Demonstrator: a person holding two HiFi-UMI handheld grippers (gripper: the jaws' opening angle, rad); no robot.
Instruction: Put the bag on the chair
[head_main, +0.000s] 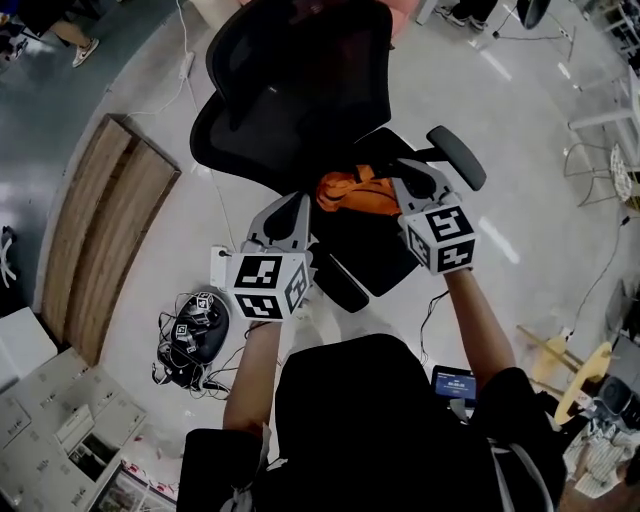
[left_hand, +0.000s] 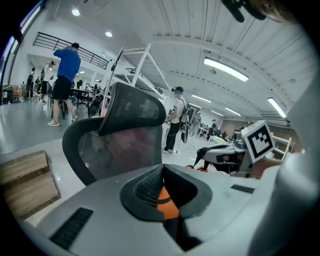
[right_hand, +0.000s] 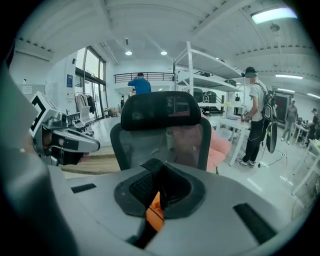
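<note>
A black mesh office chair (head_main: 296, 92) stands in front of me, its seat (head_main: 378, 262) under my grippers. An orange bag (head_main: 352, 193) hangs between the two grippers just above the seat. My left gripper (head_main: 301, 206) is shut on the bag's left side, and orange fabric (left_hand: 168, 207) shows pinched between its jaws. At the bag's right side my right gripper (head_main: 404, 181) is shut on an orange and black strap (right_hand: 156, 214). The chair back (left_hand: 125, 136) (right_hand: 165, 131) fills the middle of both gripper views. The bag's lower part is hidden behind the grippers.
The chair's right armrest (head_main: 457, 155) sticks out beside my right gripper. A wooden board (head_main: 105, 235) lies on the floor at left, with a bundle of cables and devices (head_main: 195, 335) near my feet. People (left_hand: 64, 80) (right_hand: 256, 115) stand by white racks beyond.
</note>
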